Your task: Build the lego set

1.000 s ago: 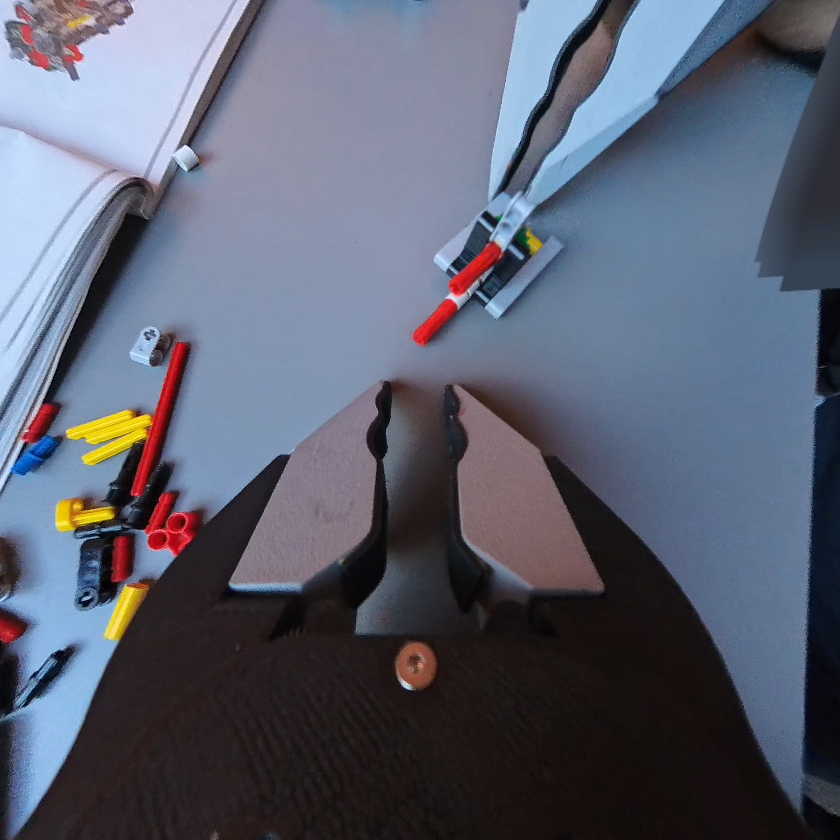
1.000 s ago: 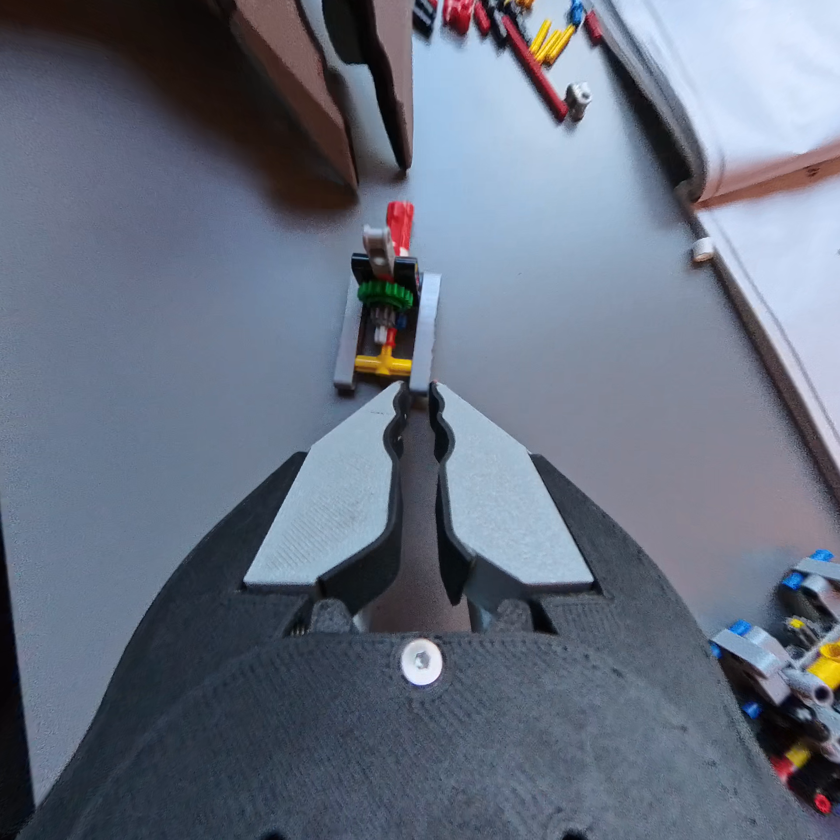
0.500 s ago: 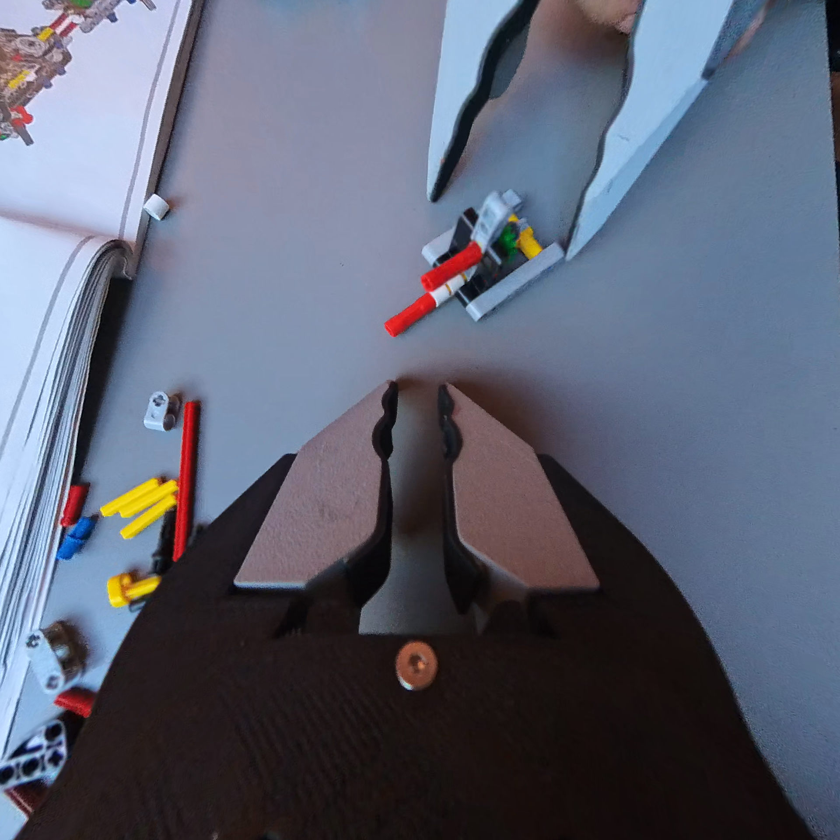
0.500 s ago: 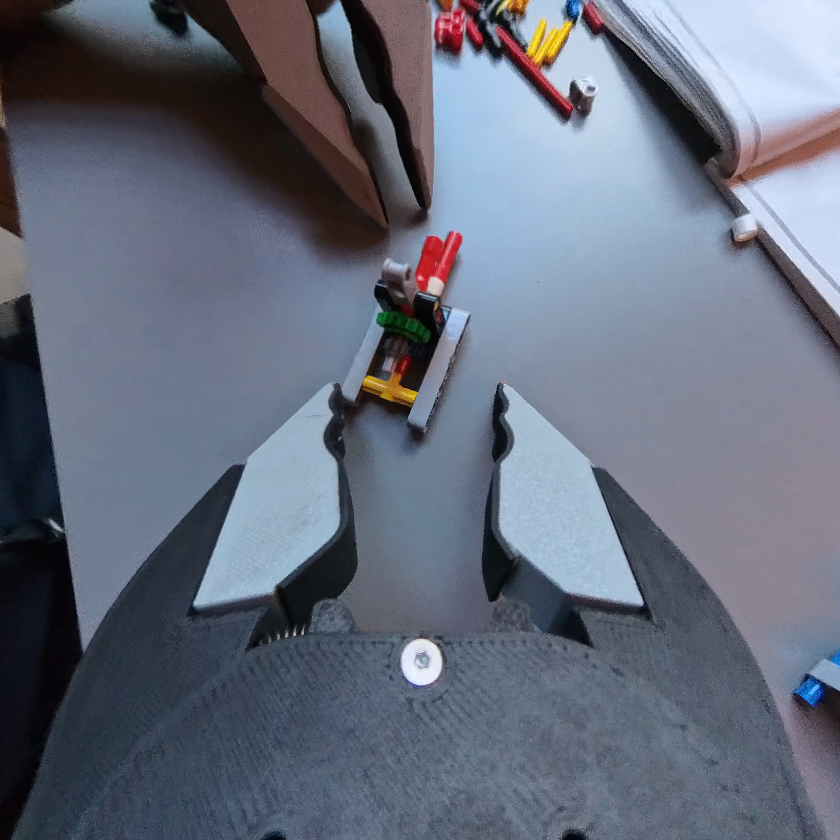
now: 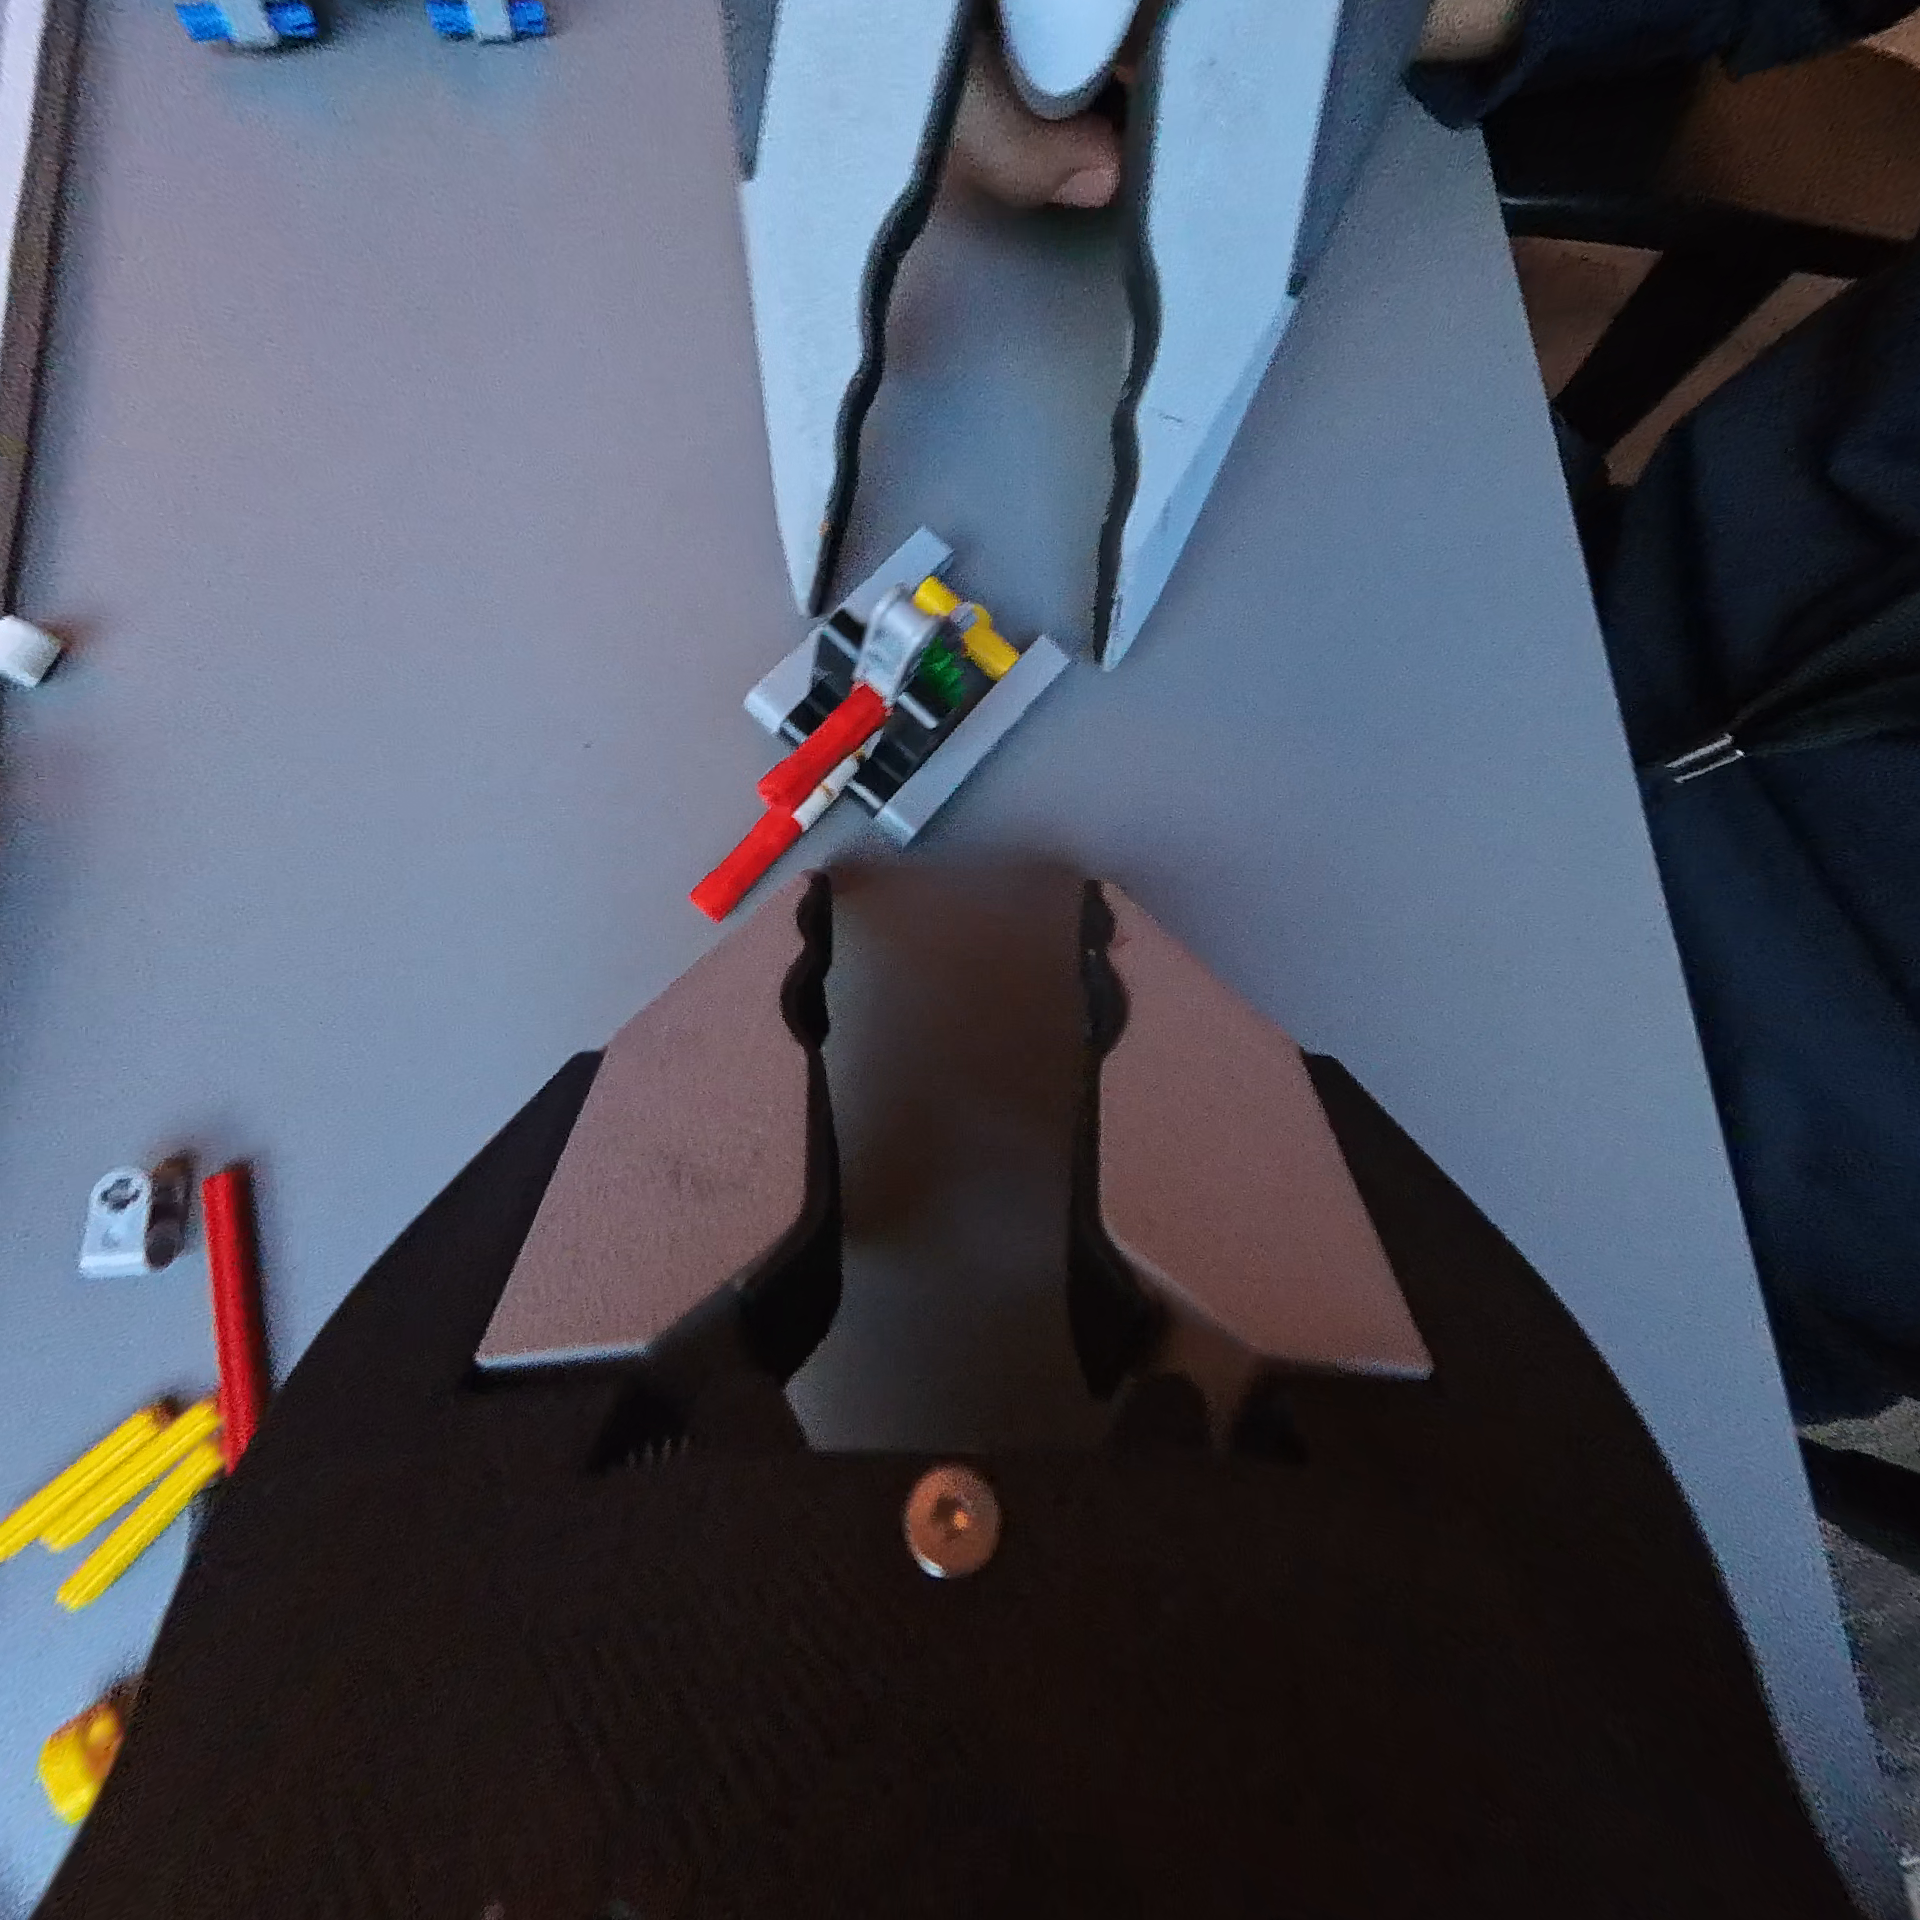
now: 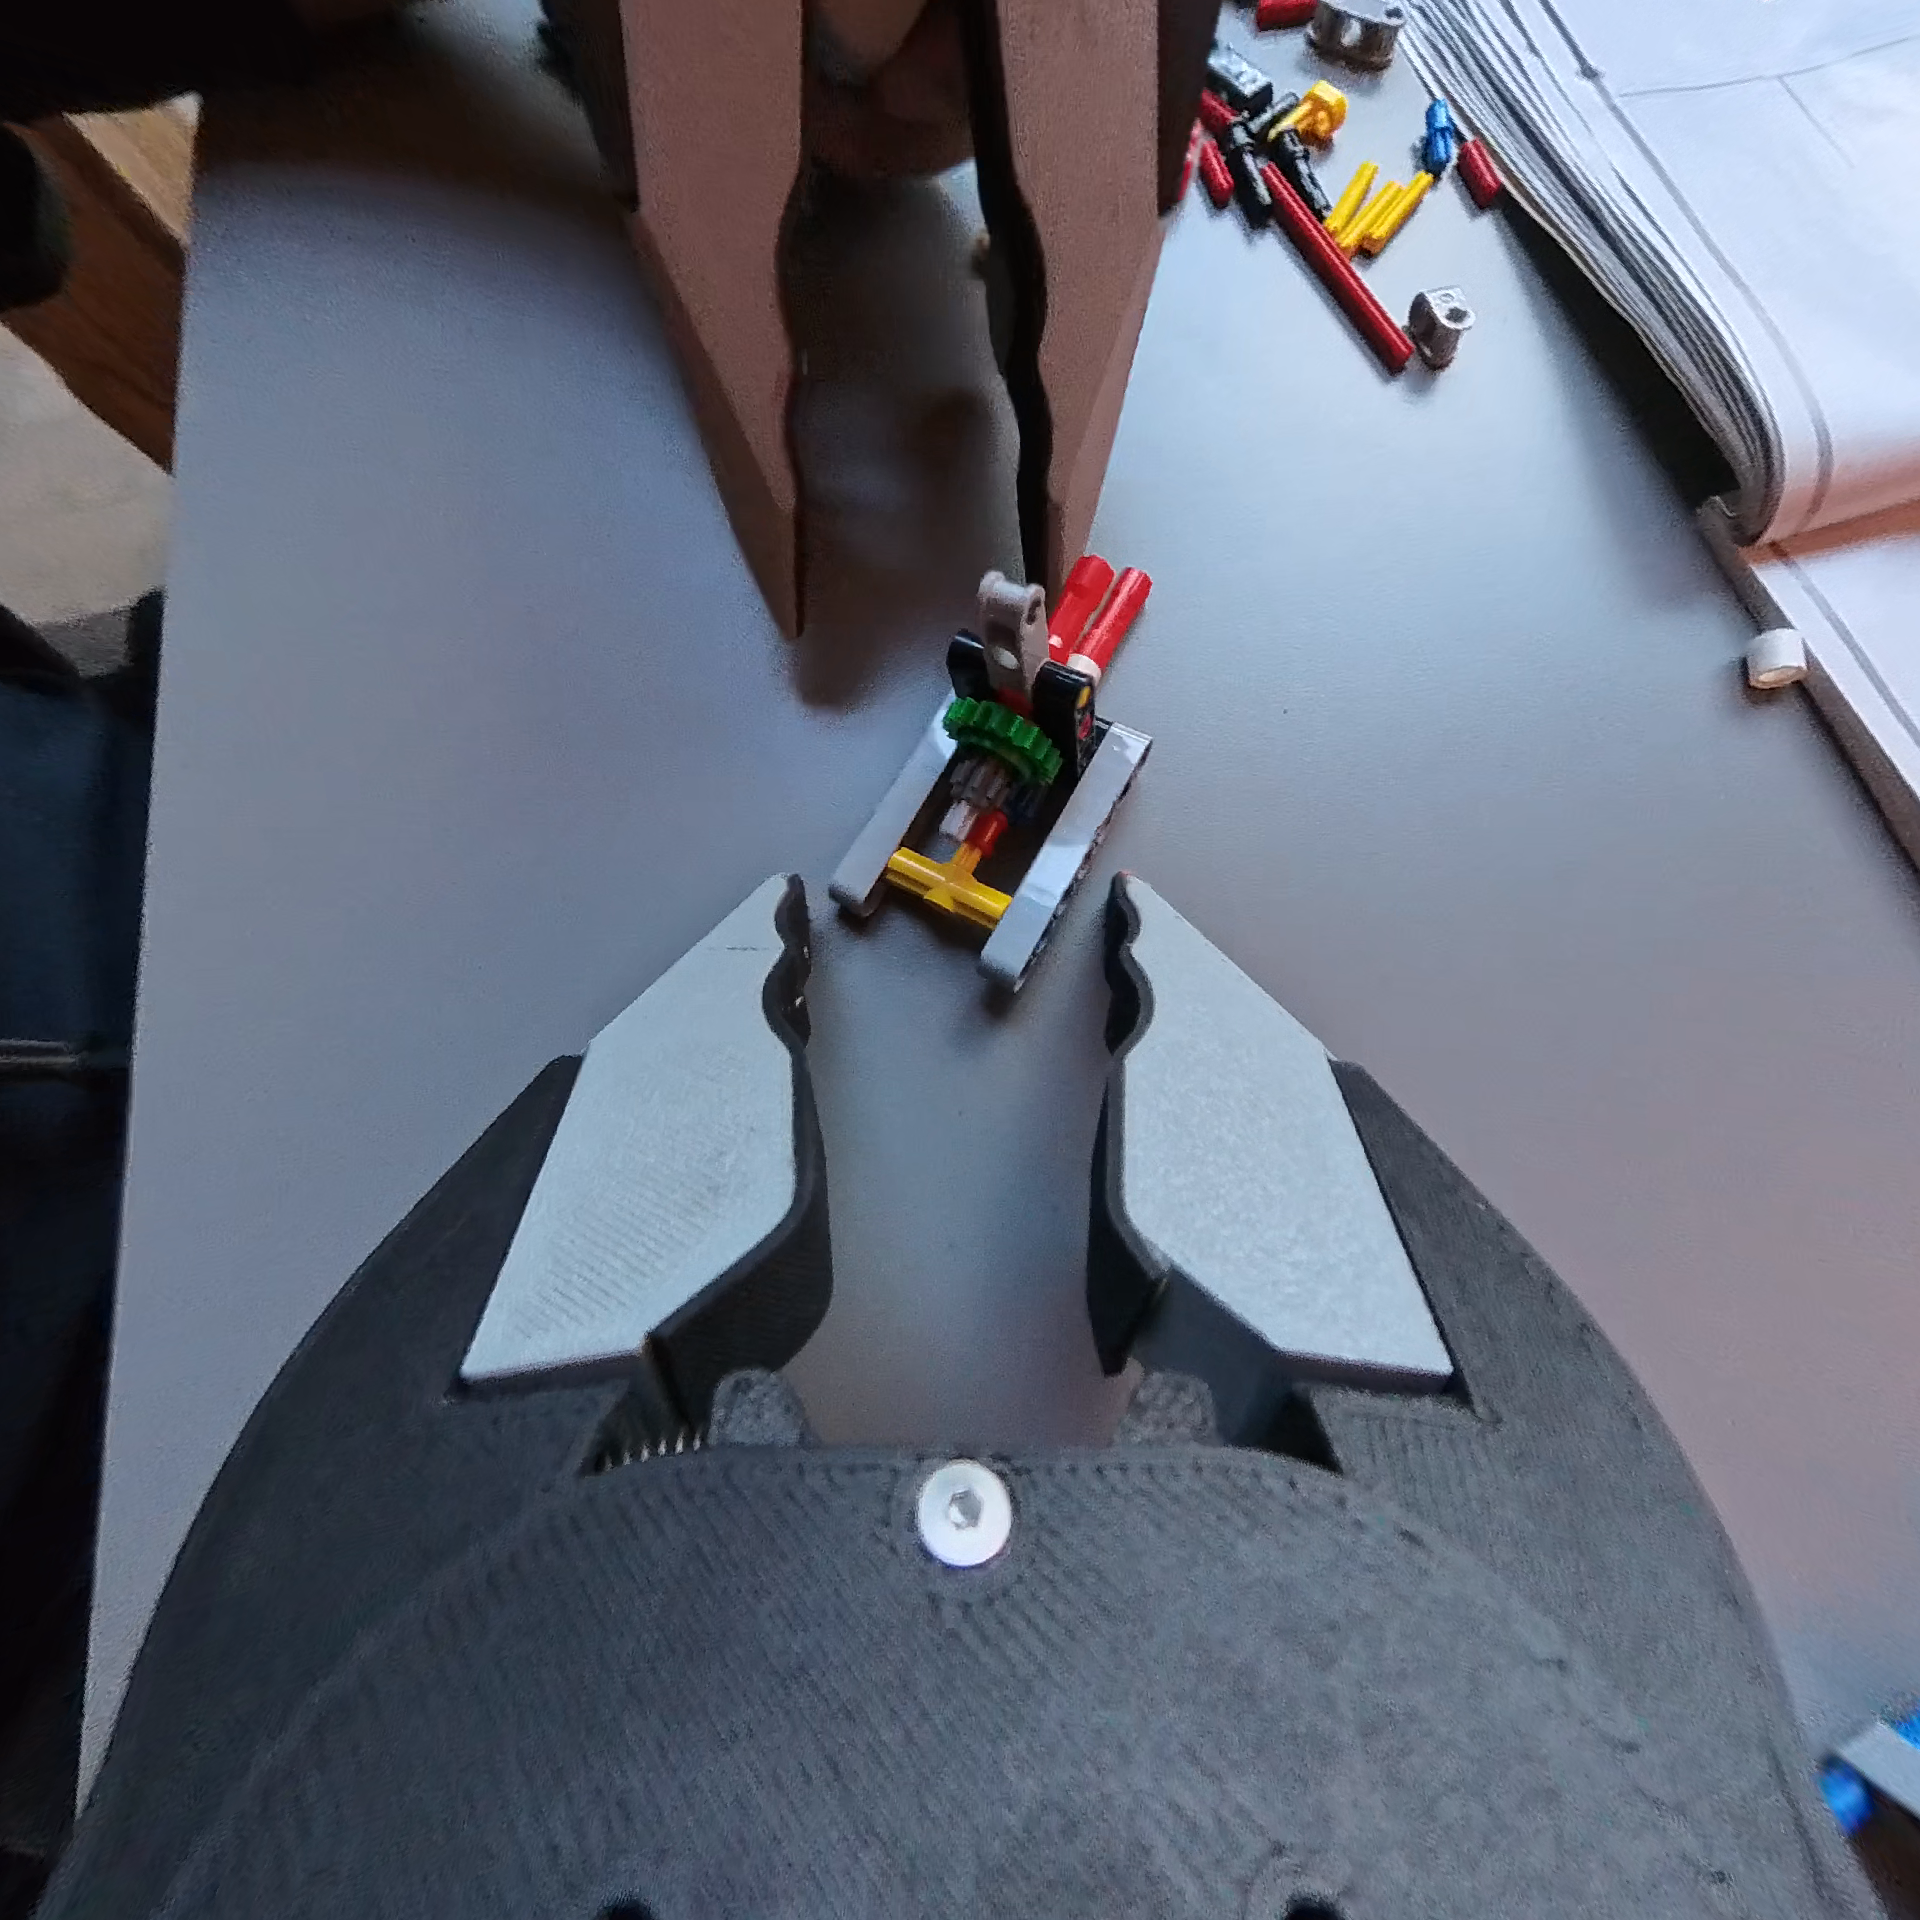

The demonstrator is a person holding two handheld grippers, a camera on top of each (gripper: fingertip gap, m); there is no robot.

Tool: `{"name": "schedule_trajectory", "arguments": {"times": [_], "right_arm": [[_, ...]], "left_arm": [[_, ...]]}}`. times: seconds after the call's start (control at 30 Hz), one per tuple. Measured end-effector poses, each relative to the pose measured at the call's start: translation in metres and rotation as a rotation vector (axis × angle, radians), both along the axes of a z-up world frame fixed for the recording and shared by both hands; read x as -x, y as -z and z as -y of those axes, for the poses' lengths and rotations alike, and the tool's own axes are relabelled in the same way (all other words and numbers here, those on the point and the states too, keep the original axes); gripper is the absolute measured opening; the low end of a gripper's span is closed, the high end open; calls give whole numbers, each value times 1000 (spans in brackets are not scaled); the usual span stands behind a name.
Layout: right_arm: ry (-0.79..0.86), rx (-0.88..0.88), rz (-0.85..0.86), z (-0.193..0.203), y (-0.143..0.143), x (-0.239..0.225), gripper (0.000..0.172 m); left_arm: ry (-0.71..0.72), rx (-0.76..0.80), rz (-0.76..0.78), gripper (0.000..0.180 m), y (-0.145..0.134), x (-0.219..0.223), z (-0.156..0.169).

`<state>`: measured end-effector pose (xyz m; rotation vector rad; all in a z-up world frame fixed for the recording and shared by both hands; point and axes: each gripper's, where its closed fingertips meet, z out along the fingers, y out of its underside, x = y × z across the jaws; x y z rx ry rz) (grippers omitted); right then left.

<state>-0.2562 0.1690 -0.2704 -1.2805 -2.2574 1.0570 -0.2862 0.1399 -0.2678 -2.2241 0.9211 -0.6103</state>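
Note:
A small brick assembly (image 5: 902, 698) with grey side beams, a green gear, a yellow cross piece and red axles lies on the grey table (image 5: 416, 520). It lies between my two grippers, which face each other. My left gripper (image 5: 951, 899) is open and empty, its tips just short of the red axle end. My right gripper (image 6: 956, 899) is open and empty, its tips on either side of the yellow end of the assembly (image 6: 987, 821) without touching it. The right gripper shows opposite in the left wrist view (image 5: 961, 613), the left one in the right wrist view (image 6: 925, 582).
Loose red, yellow and black pieces (image 6: 1340, 208) and a grey connector (image 6: 1439, 317) lie near an open instruction book (image 6: 1714, 260). A small white bush (image 6: 1775, 659) lies by the book. Blue and grey parts (image 5: 249, 21) lie at the far edge. The table edge (image 5: 1621, 727) runs along the right. Tip to tip, the grippers are about 5 cm apart. The grey connector (image 6: 1439, 317) lies around 11 cm away from my left fingertips. My left wrist view (image 5: 148, 1192) looks at it from another angle.
My left gripper has opened and moved closer to the assembly. My right gripper opened from nearly shut, then narrowed slightly, and now frames the yellow end.

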Motion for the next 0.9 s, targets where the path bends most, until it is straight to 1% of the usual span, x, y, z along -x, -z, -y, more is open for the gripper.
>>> {"name": "schedule_trajectory", "arguments": {"times": [0.13,0.23,0.3,0.37,0.47,0.57,0.63,0.77,0.9], "right_arm": [[-48,65,-8,3,-6,-2,54],[-49,76,-87,-6,-19,-1,53],[27,129,-150,-23,-34,7,49],[92,214,-185,-39,-45,15,49],[184,260,-203,-60,-47,27,45],[294,193,-188,-83,-38,40,40],[346,119,-169,-94,-31,50,36],[348,-12,-107,-102,-18,76,32],[308,-203,-99,-110,-10,106,25]], "left_arm": [[69,-19,-20,49,1,-16,8],[96,-51,-27,47,-2,-14,17],[68,-72,14,45,-9,-5,20],[21,-97,68,40,-20,5,18],[-65,-171,152,37,-43,15,6],[-168,-258,201,37,-60,28,-7],[-256,-298,194,37,-64,42,-15],[-387,-328,202,35,-69,68,-24],[-495,-352,179,35,-73,91,-27]]}}
